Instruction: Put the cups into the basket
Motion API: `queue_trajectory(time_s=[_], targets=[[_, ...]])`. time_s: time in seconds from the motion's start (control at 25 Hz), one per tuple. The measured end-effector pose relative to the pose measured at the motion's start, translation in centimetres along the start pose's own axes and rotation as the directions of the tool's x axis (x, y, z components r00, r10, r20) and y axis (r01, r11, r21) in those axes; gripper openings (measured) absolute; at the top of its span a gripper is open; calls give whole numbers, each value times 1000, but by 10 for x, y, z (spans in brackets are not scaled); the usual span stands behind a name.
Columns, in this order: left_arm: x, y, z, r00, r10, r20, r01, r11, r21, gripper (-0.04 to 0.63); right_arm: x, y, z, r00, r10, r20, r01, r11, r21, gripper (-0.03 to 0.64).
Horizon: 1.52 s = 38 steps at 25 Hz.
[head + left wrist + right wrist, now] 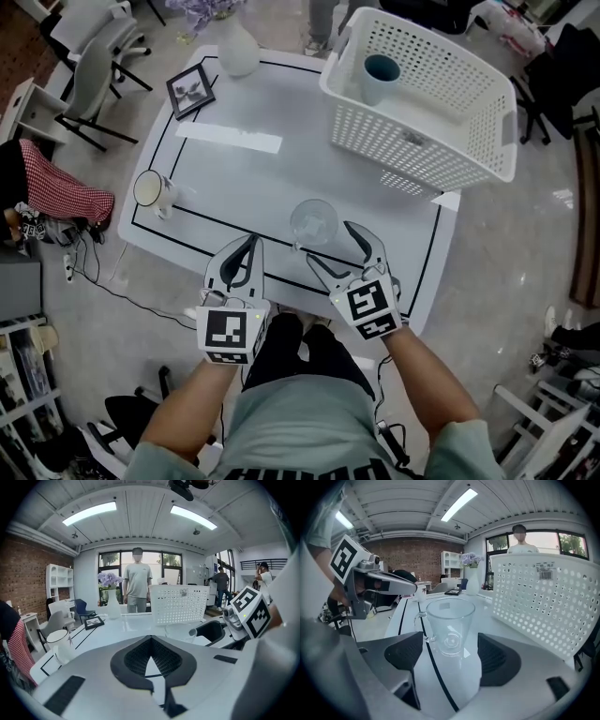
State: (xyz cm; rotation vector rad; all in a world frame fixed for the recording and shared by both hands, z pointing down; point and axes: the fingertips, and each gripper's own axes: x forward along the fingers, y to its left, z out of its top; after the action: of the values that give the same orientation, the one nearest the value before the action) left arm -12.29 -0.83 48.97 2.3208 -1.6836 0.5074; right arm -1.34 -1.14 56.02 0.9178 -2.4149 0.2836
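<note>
A clear glass cup (313, 223) with a handle stands upright near the front of the white table (234, 178). My right gripper (330, 244) is open just in front of it. In the right gripper view the glass cup (450, 623) sits a little beyond the gap of that gripper (450, 644), touching neither pad. My left gripper (248, 246) is shut and empty, left of the glass. A white mug (150, 189) stands at the table's left edge. The white perforated basket (412, 150) at the back right holds a teal cup (380, 75).
A white vase (238, 49) with flowers, a framed picture (190, 91) and a white paper strip (229, 138) lie on the table's far left half. A person (137, 585) stands beyond the table. Chairs (89, 80) stand to the left.
</note>
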Motion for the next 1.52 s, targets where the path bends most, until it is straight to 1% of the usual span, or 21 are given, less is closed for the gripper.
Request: queue_trajectory(time_s=[0.24, 0.44, 0.76, 1.12, 1.52], targets=[[9, 4, -9, 1000, 9, -21, -9, 1000, 1, 6, 16, -4, 0, 1000, 30, -6, -30, 999, -39, 360], [17, 11, -18, 999, 21, -48, -22, 1000, -13, 6, 26, -3, 4, 998, 70, 4, -70, 992, -101, 368], [26, 17, -23, 998, 22, -67, -22, 1000, -2, 6, 42, 0, 10, 992, 121, 19, -117, 983, -144, 370], [30, 19, -25, 997, 19, -74, -19, 1000, -2, 6, 54, 3, 19, 990, 120, 75, -106, 980, -170, 369], [31, 18, -26, 997, 13, -76, -13, 1000, 0, 6, 54, 3, 19, 988, 130, 85, -114, 979, -166, 368]])
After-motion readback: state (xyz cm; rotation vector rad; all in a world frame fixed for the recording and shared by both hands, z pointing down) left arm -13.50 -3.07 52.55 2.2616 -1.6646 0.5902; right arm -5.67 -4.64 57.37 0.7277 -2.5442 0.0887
